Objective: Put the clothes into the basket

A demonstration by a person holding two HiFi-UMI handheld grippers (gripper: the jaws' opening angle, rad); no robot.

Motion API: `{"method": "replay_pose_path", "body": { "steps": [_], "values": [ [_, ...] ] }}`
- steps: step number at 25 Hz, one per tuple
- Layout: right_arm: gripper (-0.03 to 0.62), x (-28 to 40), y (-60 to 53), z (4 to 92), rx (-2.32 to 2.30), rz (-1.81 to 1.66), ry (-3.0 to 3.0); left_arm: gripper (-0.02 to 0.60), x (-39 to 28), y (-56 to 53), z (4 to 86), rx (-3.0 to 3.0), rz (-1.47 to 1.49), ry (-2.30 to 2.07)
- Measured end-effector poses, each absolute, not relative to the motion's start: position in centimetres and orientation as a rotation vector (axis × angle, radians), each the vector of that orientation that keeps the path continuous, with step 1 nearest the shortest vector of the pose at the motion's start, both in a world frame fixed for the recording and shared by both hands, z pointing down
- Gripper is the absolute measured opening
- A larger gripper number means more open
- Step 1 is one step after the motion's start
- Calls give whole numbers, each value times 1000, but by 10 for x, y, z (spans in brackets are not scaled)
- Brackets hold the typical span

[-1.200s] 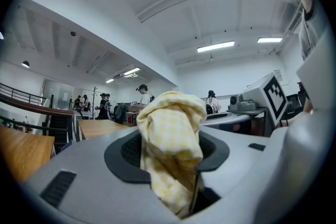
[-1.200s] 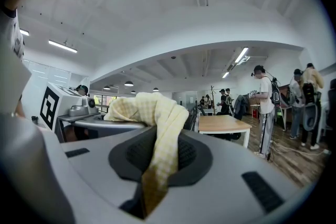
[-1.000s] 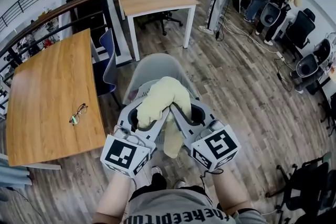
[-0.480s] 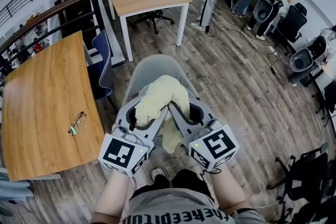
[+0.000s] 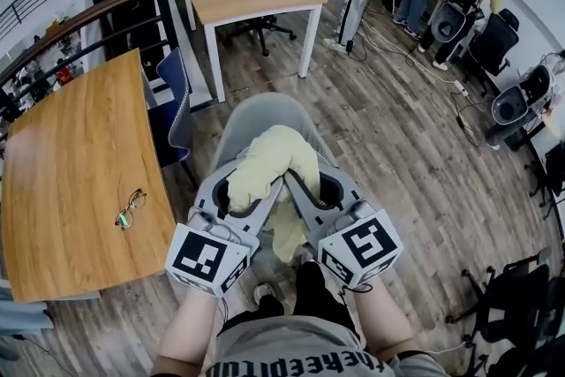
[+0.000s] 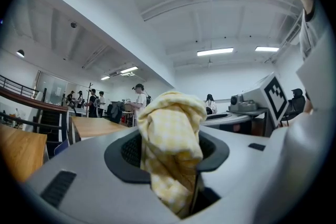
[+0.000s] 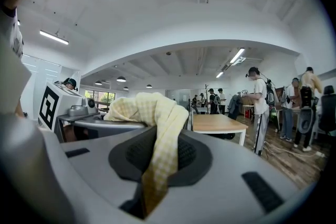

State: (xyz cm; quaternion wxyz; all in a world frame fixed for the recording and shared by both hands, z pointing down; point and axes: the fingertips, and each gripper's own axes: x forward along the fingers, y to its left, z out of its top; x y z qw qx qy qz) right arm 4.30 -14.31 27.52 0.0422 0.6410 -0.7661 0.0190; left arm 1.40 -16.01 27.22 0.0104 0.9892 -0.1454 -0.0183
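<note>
Bench [image 5: 79, 163]: left of the left gripper [image 5: 254, 200], well apart. Grey chair [image 5: 256, 115]: just beyond both gripper tips. Left gripper and right gripper [image 5: 302, 197]: we hold them level, tips converging. Each is clamped, narrowly parted, on the yellow checked garment [image 5: 274, 159], whose tail hangs between them. Glasses [image 5: 131, 207]: on the bench. Both grips are unchanged from a second ago.
</note>
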Motion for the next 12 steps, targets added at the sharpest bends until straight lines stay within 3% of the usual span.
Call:
{"method": "replay_pose_path", "body": {
  "steps": [12],
  "values": [
    [58,69,-174,271,1831,54,-2459,195,38,-187,268,3062,-53,-630]
  ]
}}
